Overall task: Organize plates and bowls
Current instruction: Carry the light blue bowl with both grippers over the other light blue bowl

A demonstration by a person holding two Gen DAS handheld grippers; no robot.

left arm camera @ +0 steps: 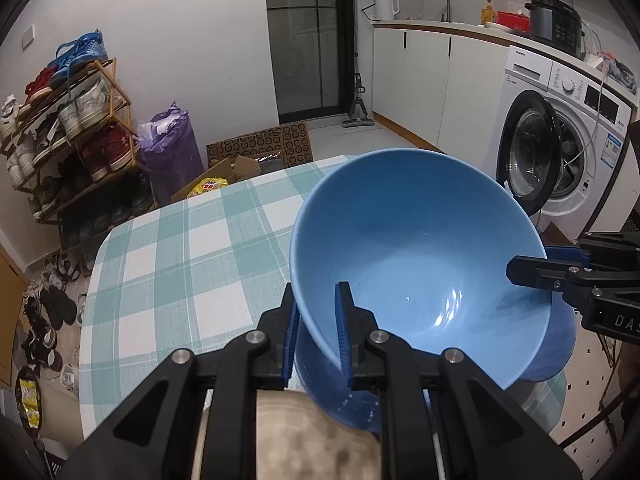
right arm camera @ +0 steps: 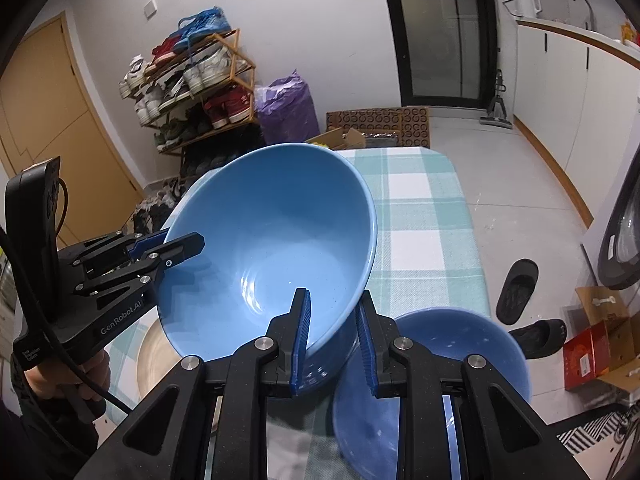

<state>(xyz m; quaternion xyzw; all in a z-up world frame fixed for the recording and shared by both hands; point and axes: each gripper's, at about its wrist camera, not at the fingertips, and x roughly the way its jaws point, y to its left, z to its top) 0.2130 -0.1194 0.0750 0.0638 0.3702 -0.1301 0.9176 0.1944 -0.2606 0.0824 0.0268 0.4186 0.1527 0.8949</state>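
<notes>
At the centre of both wrist views a large blue bowl (left arm camera: 420,256) (right arm camera: 272,248) hangs tilted above the checked tablecloth (left arm camera: 180,260) (right arm camera: 420,220). The left gripper (left arm camera: 318,334) (right arm camera: 172,250) pinches its rim at lower centre-left of its own view, one finger inside and one outside, and the right gripper (right arm camera: 332,344) (left arm camera: 532,264) pinches the opposite rim likewise. A second blue bowl (right arm camera: 432,392) sits at lower right of the right wrist view, and a beige plate (right arm camera: 156,360) lies at lower left.
</notes>
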